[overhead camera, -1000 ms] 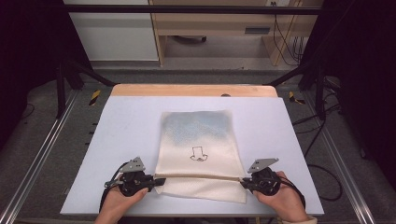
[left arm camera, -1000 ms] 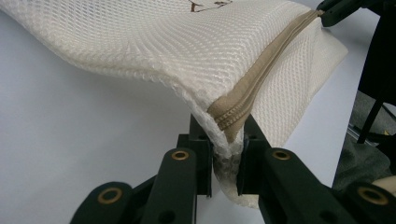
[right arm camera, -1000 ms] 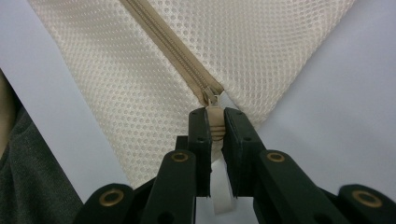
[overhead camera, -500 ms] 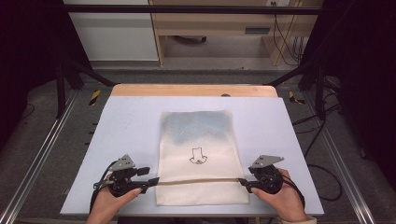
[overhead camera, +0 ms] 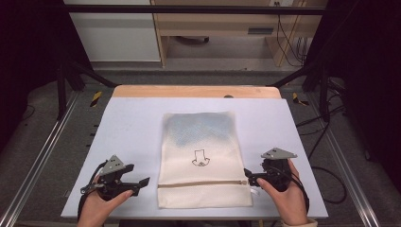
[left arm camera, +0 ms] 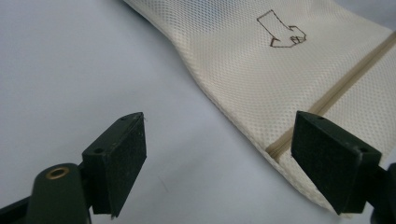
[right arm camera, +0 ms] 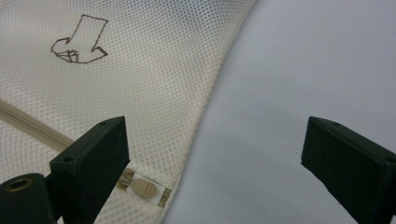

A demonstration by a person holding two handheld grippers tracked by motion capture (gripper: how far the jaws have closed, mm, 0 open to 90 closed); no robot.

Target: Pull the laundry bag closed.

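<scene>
Mesh bag (overhead camera: 203,161) flat between both grippers' parted fingers (left arm camera: 122,156), untouched.

Even overhead light keeps the pale surface (overhead camera: 132,123) bright with faint shadows and no glare, while the surroundings fall dark and the close-up tongs blur slightly.

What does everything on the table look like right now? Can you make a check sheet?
Surface: pale blue table top, wooden strip at the far edge.
Job's things: cream mesh bag lying flat, zipper running across its near end, small drawing in the middle.
Clutter: nothing seen.
Grippers: left gripper open, apart from the bag; right gripper open beside the bag's edge, near the zipper pull. Both have just been opening, with nothing between the jaws.
Cables: black cables under the desk behind.
Surroundings: dark frame, grey floor, wooden desk.
</scene>
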